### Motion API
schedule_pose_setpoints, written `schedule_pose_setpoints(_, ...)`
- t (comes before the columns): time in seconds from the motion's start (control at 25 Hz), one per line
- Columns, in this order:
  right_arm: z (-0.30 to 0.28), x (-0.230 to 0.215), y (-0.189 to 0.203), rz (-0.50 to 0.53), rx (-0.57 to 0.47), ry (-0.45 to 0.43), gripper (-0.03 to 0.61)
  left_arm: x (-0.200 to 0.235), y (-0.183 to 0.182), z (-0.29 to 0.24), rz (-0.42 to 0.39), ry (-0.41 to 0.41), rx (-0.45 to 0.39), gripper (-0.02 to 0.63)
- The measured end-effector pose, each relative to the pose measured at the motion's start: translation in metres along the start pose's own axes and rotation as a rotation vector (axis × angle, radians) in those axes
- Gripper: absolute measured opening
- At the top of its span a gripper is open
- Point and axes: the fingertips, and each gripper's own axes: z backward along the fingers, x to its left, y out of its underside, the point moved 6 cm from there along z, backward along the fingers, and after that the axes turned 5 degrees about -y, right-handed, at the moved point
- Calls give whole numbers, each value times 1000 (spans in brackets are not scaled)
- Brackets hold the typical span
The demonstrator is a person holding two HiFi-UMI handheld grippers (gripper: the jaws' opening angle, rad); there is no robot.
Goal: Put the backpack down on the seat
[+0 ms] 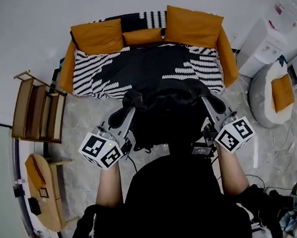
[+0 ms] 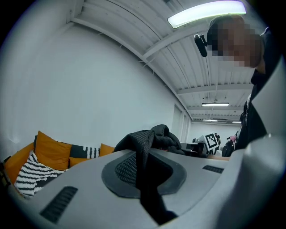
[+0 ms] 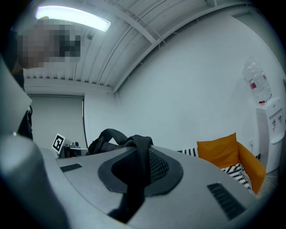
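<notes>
Holding the backpack (image 1: 165,112) at frame centre, just short of the seat (image 1: 95,73) above it, I found the left gripper (image 1: 128,104) and right gripper (image 1: 207,103) with jaws clamped on its straps (image 2: 143,152). Advice: carry it level over the seat, lower both together, then release.

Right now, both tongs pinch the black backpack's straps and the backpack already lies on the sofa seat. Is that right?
Not quite. The left tongs and right tongs do pinch the straps, but the backpack is not lying on the sofa. The head view shows it hanging between the tongs, held up near the sofa's front edge.
</notes>
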Motion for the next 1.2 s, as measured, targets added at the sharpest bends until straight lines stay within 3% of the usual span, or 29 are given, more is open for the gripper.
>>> schedule_pose_setpoints(0.28,-29,-51,-15,21,-12,-24,48,17,-10,-54,-10,-13,16,35)
schedule_pose_setpoints(1.2,-146,-224,-64,-43,32,-76,48,89,-40,-235,34,-95,69,35)
